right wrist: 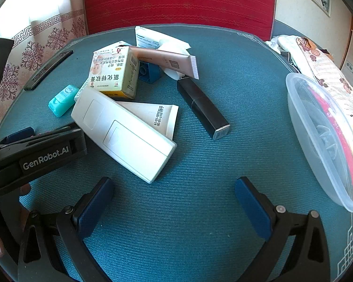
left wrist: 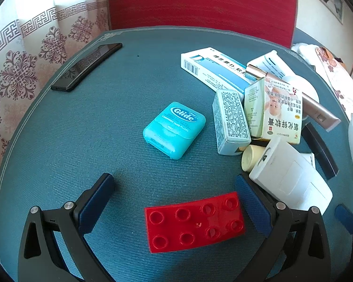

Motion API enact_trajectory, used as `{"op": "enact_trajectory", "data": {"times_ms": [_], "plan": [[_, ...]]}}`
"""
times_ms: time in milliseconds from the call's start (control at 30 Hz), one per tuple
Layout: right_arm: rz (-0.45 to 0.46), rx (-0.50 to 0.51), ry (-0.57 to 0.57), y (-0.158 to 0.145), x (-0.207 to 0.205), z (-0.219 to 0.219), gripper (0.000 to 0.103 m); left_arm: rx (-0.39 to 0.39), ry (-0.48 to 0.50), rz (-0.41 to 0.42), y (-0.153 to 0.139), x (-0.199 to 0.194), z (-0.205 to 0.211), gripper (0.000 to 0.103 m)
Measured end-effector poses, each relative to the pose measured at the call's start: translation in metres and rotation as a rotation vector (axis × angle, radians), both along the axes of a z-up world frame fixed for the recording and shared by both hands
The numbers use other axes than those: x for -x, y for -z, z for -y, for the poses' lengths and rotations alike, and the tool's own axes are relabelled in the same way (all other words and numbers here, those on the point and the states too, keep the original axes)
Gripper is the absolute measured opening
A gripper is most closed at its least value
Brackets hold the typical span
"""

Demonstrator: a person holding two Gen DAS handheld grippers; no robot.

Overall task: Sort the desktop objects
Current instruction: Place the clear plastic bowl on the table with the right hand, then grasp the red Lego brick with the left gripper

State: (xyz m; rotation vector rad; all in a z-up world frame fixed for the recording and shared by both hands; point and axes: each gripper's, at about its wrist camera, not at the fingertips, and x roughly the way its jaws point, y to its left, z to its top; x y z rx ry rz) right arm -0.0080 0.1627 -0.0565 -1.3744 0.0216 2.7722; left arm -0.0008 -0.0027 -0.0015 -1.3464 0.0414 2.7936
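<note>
My left gripper [left wrist: 174, 183] stands open over the teal mat, with a red studded brick [left wrist: 194, 221] lying between its fingers, untouched. Ahead of it sits a teal floss box [left wrist: 174, 129]. To the right is a heap: a long white-blue carton [left wrist: 214, 70], a grey printed box [left wrist: 230, 123], a cream ointment box [left wrist: 275, 110] and a white remote [left wrist: 291, 178]. My right gripper [right wrist: 174, 185] is open above bare mat. The white remote [right wrist: 122, 134], a cream tube [right wrist: 153, 115], a black lipstick case [right wrist: 202, 105], a pink tube [right wrist: 167, 62] and a blue brick [right wrist: 148, 71] lie beyond it.
A clear plastic bowl [right wrist: 317, 136] stands at the mat's right edge, red showing through it. A black phone [left wrist: 87, 67] lies at the far left. A red chair back [right wrist: 176, 2] rises behind the table. The left gripper's body [right wrist: 37, 157] shows at the right wrist view's left.
</note>
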Motion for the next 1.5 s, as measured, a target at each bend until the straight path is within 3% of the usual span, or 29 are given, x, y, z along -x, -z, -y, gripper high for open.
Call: {"op": "enact_trajectory", "data": {"times_ms": [233,1067,1300,1500], "plan": [[0.0,-0.002,0.0,-0.001,-0.002,-0.001,0.103,0.003,0.086,0.002,0.0,-0.004,0.004,0.103],[0.004,-0.007,-0.001,0.0,-0.001,0.004,0.103,0.01,0.077,0.003,0.0,-0.005,0.003,0.103],[0.018,-0.013,-0.111,0.0,-0.007,0.0,0.103,-0.003,0.154,0.014,-0.002,-0.004,0.01,0.103],[0.018,-0.022,-0.182,0.0,-0.018,-0.004,0.103,0.002,0.147,-0.013,-0.008,0.001,0.02,0.103]]}}
